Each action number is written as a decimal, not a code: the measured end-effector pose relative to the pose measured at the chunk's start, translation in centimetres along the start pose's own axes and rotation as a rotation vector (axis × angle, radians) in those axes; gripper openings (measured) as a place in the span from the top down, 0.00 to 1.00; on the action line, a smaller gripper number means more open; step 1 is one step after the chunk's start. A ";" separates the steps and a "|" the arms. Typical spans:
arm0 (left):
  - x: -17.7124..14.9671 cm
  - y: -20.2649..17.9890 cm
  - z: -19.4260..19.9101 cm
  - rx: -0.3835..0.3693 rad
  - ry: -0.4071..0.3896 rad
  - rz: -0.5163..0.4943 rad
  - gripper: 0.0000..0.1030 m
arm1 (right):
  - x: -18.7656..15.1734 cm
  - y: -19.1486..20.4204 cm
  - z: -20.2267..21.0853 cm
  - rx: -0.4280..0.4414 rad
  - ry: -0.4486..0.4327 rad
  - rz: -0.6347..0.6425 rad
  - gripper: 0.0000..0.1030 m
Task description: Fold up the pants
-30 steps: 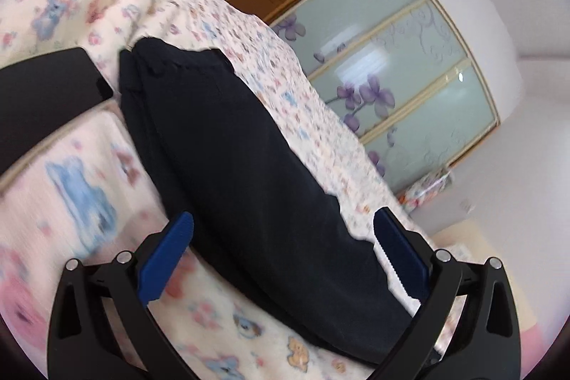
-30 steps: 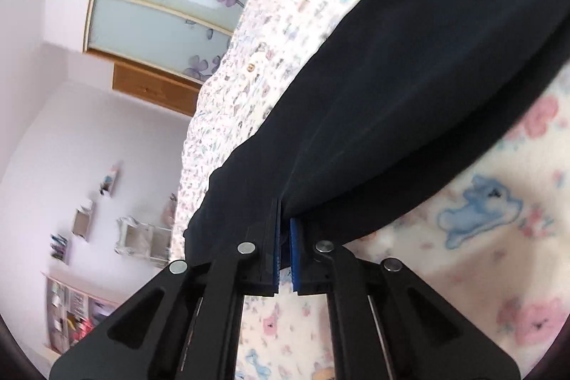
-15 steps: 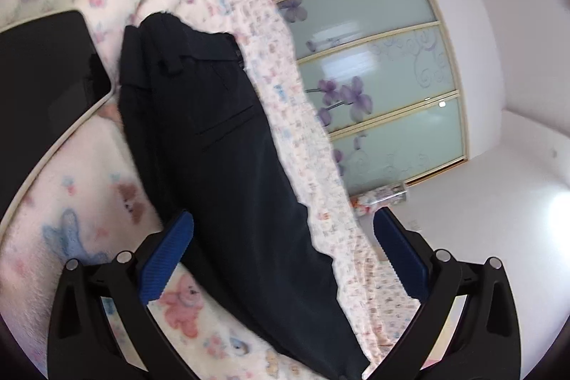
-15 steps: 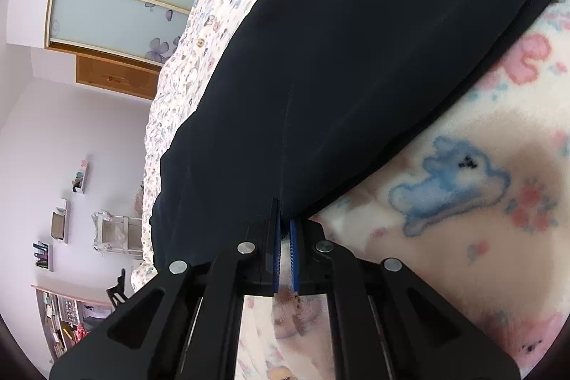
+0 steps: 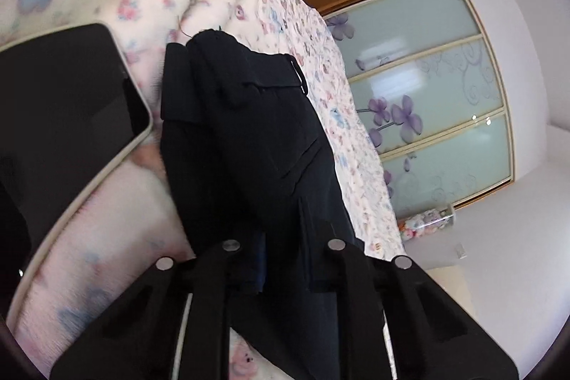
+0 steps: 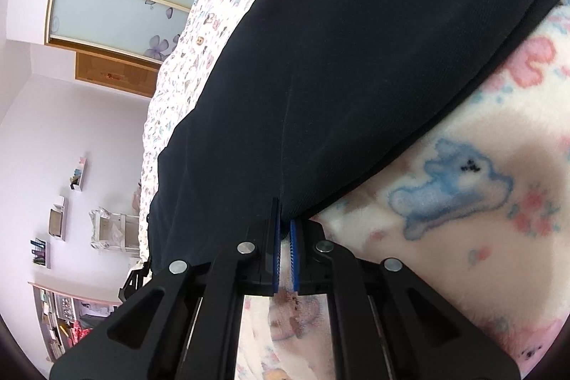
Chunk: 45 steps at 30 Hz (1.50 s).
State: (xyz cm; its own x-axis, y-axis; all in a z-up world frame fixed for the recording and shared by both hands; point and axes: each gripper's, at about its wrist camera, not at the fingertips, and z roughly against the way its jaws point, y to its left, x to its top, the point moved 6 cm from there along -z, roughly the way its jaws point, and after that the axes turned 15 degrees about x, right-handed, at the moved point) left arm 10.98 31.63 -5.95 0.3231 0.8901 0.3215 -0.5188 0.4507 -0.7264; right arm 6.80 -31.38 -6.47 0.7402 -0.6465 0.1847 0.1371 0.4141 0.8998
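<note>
The left gripper (image 5: 281, 255) is closed on the pants (image 5: 249, 145): its fingers have drawn together and dark cloth bunches between and over them, hiding the pads. From there the pants run away up the bed, ending at the waistband end with its belt loops and a slit pocket showing. The right gripper (image 6: 284, 251) is also clamped, its blue pads (image 6: 275, 259) nearly touching, with a thin edge of the pants (image 6: 356, 59) pinched at the tips; only a sliver of cloth sits in the bite. Beyond it the black fabric spreads wide across the view.

The pants lie on a fleece blanket (image 6: 463, 202) printed with blue and pink bears, beside a flowered bedsheet (image 5: 320, 66). Just beside the waistband lies a dark tablet (image 5: 60, 102) with a pale rim. A wardrobe (image 5: 445, 88) with frosted floral doors stands past the bed.

The likely trouble is the right grip: with so little cloth held, a pull could slip the edge free and let the fold collapse. The left bunch may hold several layers, which could drag the fold crooked. Sweeping cloth could also nudge the tablet.
</note>
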 end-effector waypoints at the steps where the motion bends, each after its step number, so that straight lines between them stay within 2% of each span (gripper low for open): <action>1: 0.0 -0.2 0.5 0.018 -0.028 -0.022 0.89 | 0.0 0.2 0.0 -0.003 -0.002 0.011 0.95; 3: -0.1 -1.0 1.9 0.069 -0.115 -0.099 0.90 | -0.1 0.8 0.1 -0.004 -0.007 0.042 0.95; 5: -0.4 -1.5 2.7 0.111 -0.168 -0.137 0.90 | -0.3 1.1 0.1 -0.015 -0.007 0.062 0.95; 8: -0.8 -1.0 1.9 0.194 -0.157 -0.146 0.89 | -0.5 0.5 -0.1 -0.028 0.006 0.046 0.95; 10: -1.1 -0.6 1.1 0.235 -0.134 -0.172 0.84 | -0.4 0.4 -0.2 -0.037 0.014 0.050 0.94; 11: -1.1 -0.7 1.2 0.231 -0.134 -0.179 0.81 | -0.5 0.5 -0.1 -0.043 0.022 0.052 0.94; 13: -1.2 -0.8 2.2 0.233 -0.173 -0.194 0.64 | -0.5 0.6 0.1 -0.059 0.045 0.054 0.88; 14: -1.3 -0.8 3.2 0.261 -0.226 -0.201 0.38 | -0.5 0.7 0.3 -0.065 0.050 0.056 0.87; 15: -1.0 -0.9 4.2 0.301 -0.296 -0.201 0.18 | -0.5 0.8 0.9 -0.079 0.050 0.063 0.87; 16: -0.9 -1.0 6.4 0.329 -0.409 -0.203 0.16 | -0.3 1.1 1.7 -0.095 0.038 0.076 0.87; 18: -1.4 -2.0 9.6 0.331 -0.569 -0.253 0.14 | 0.5 1.8 4.3 -0.110 -0.038 0.110 0.87; 19: -2.1 -2.9 11.1 0.331 -0.651 -0.304 0.14 | 1.4 2.1 6.5 -0.111 -0.115 0.122 0.87; 20: -2.8 -3.6 12.0 0.317 -0.698 -0.345 0.08 | 2.1 2.1 8.1 -0.111 -0.177 0.125 0.87; 21: -4.3 -5.0 12.7 0.260 -0.731 -0.425 0.03 | 3.3 1.9 11.1 -0.115 -0.295 0.123 0.87; 23: -6.8 -7.0 12.4 0.166 -0.699 -0.536 0.02 | 5.0 0.7 15.5 -0.128 -0.475 0.098 0.87; 24: -8.7 -8.3 11.5 0.092 -0.622 -0.619 0.02 | 6.1 -0.3 17.9 -0.134 -0.564 0.073 0.87; 26: -11.3 -9.9 9.6 0.021 -0.496 -0.714 0.02 | 7.9 -1.6 20.4 -0.144 -0.642 0.071 0.87; 28: -14.2 -11.3 7.2 -0.002 -0.376 -0.809 0.02 | 9.1 -1.9 21.5 -0.156 -0.687 0.110 0.87; 30: -16.0 -11.9 5.3 0.041 -0.324 -0.886 0.02 | 10.2 -2.4 21.5 -0.144 -0.688 0.147 0.87; 32: -16.6 -12.1 3.6 0.132 -0.310 -0.944 0.02 | 10.9 -4.2 20.5 -0.185 -0.628 0.134 0.86; 33: -16.6 -11.8 2.9 0.190 -0.299 -0.946 0.02 | 11.0 -6.3 19.2 -0.272 -0.542 0.093 0.77; 34: -16.1 -10.8 1.3 0.295 -0.260 -0.933 0.02 | 10.8 -8.3 17.7 -0.322 -0.451 0.044 0.81; 35: -15.5 -10.1 0.0 0.370 -0.212 -0.914 0.02 | 10.4 -9.3 17.1 -0.315 -0.425 0.033 0.82; 36: -15.1 -9.0 -1.6 0.421 -0.127 -0.894 0.02 | 10.2 -9.0 17.7 -0.293 -0.447 0.035 0.82; 38: -15.0 -8.8 -1.6 0.423 -0.131 -0.899 0.02 | 10.0 -8.1 19.3 -0.230 -0.502 -0.004 0.81; 39: -15.1 -8.9 -1.3 0.424 -0.154 -0.914 0.02 | 9.7 -7.0 21.1 -0.134 -0.600 0.007 0.81; 41: -15.7 -9.0 -1.0 0.434 -0.153 -0.922 0.02 | 9.5 -6.6 23.1 -0.113 -0.689 0.018 0.80; 42: -15.6 -8.8 -1.1 0.434 -0.147 -0.920 0.02 | 9.4 -6.8 23.8 -0.122 -0.710 0.006 0.80; 45: -15.5 -9.1 -0.9 0.424 -0.146 -0.914 0.02 | 9.3 -8.8 23.0 -0.123 -0.667 -0.055 0.80</action>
State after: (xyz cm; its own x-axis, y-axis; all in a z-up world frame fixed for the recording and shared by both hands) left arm 11.35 13.68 -4.89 0.6517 0.1795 0.7370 -0.3687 0.9241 0.1009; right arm -2.63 -55.79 -3.59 0.1713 -0.9093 0.3793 0.2662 0.4133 0.8708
